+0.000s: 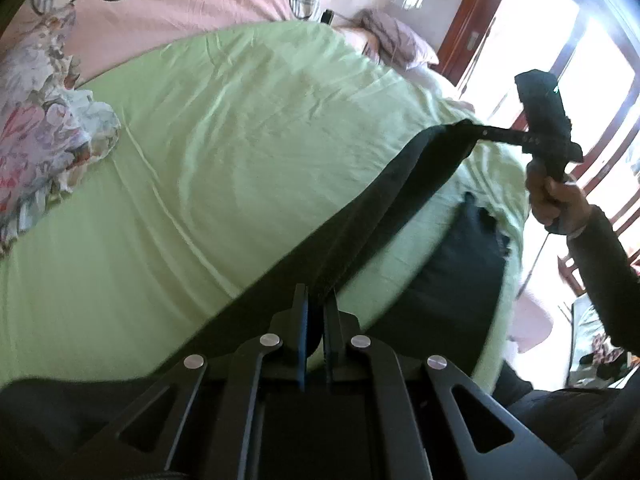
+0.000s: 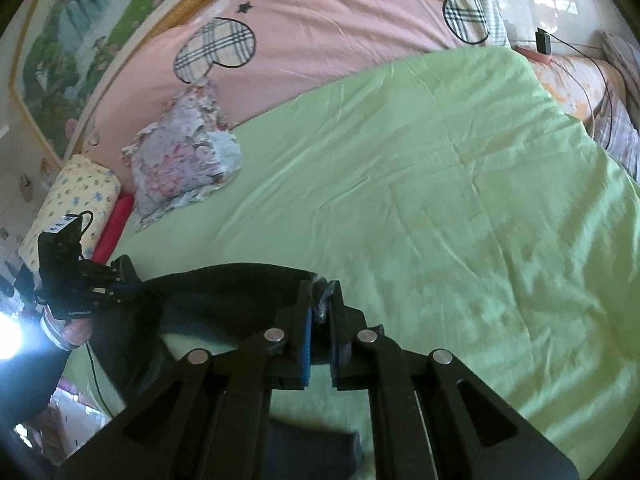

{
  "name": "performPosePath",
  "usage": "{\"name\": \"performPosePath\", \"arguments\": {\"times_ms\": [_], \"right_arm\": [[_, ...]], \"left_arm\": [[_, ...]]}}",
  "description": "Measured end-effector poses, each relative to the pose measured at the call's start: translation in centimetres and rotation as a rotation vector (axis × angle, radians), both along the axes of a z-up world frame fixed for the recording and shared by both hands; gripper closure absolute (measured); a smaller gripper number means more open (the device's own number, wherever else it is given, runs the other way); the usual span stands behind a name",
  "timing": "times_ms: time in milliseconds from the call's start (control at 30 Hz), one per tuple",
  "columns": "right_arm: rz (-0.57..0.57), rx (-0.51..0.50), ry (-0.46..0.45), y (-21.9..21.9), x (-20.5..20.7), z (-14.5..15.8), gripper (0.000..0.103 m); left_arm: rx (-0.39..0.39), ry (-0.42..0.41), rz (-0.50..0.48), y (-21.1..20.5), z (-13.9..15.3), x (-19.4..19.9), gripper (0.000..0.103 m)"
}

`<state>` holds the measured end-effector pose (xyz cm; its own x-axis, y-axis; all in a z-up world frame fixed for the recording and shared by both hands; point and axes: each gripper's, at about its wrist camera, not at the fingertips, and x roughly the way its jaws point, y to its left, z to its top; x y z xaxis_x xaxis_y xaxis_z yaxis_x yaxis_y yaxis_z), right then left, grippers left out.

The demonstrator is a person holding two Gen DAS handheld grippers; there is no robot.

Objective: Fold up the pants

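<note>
Black cloth of the pants (image 1: 404, 192) is pinched between the nearly closed jaws of the left hand-held gripper (image 1: 316, 312) at lower centre, and stretched to the right hand-held gripper (image 1: 470, 126) at upper right. Only the right wrist view shows the right hand-held gripper clamped on a hem. Beyond, the green sheet (image 2: 440, 160) lies open; a floral pillow (image 2: 184, 152) sits at left.

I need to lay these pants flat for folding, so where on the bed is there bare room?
The green sheet is bare across its middle and right side, between the floral cushion and the cable. The near left is crowded: the pants hang there between the left gripper and right gripper.
</note>
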<state>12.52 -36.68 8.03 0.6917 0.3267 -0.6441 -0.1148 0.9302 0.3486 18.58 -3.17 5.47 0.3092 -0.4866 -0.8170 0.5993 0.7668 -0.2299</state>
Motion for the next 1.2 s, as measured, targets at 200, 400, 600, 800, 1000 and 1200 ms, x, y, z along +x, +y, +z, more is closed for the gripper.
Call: {"name": "performPosePath", "arguments": {"times_ms": [200,400,600,800,1000,1200], "right_arm": [[0.058,-0.014,-0.046,0.1,-3.9,0.3,0.096],[0.136,-0.056,-0.061,0.7,-7.5,-0.7,0.096],[0.166,-0.109,-0.04,1.1,-10.1,-2.0,0.096],[0.201,-0.179,-0.017,2.1,-11.6,-2.3,0.096],[0.199,-0.246,0.03,2.6,-12.2,-4.1,0.096],[0.175,-0.313,0.099,3.1,-12.0,-6.3,0.093]], "left_arm": [[-0.038,0.003,0.009,0.0,0.1,-5.0,0.099],[-0.043,0.018,0.013,-0.5,-1.3,-9.2,0.099],[-0.051,0.017,0.023,-0.5,-1.8,-11.1,0.099],[-0.07,-0.002,0.015,-0.3,-1.9,-12.6,0.099],[-0.037,0.017,0.001,-1.0,-4.1,-13.2,0.099],[-0.024,0.043,0.003,-1.2,-6.1,-13.8,0.088]]}}
